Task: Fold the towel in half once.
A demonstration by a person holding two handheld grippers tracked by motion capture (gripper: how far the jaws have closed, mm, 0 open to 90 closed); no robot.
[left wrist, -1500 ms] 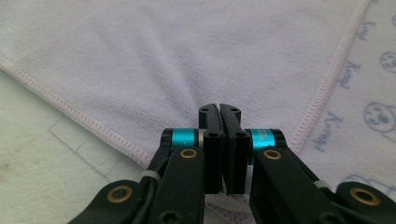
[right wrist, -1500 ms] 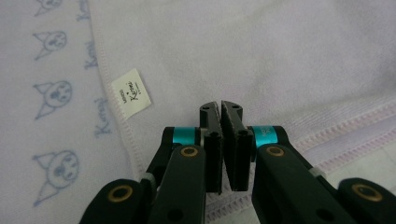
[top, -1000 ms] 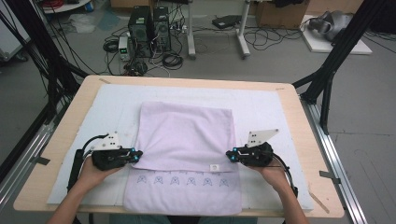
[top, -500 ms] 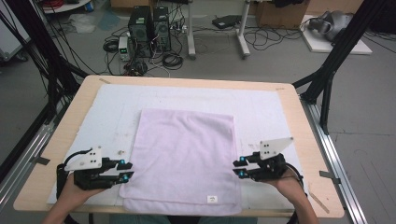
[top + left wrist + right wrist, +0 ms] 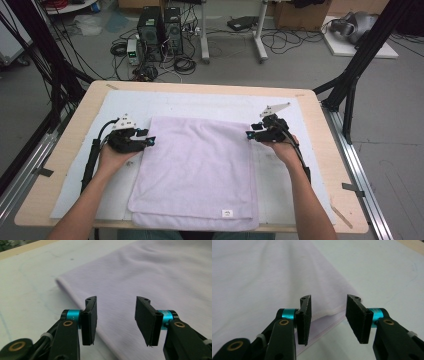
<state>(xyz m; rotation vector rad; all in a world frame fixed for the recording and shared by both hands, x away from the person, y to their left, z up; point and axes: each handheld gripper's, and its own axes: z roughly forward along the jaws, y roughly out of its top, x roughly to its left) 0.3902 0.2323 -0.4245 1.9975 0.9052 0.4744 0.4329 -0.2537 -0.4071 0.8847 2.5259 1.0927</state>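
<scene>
High view: lilac towel (image 5: 197, 172) lies folded flat on the white mat (image 5: 70, 185) of the table (image 5: 55, 150), near edge toward the person. Left gripper (image 5: 148, 138) sits at the towel's left edge, right gripper (image 5: 250, 135) at its right edge, both near the far corners. Both pairs of jaws have just been opening and stand apart; nothing is clamped, and towel edge lies below each gap.

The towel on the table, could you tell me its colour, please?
The towel is pale lilac, clearest in the high view.
</scene>
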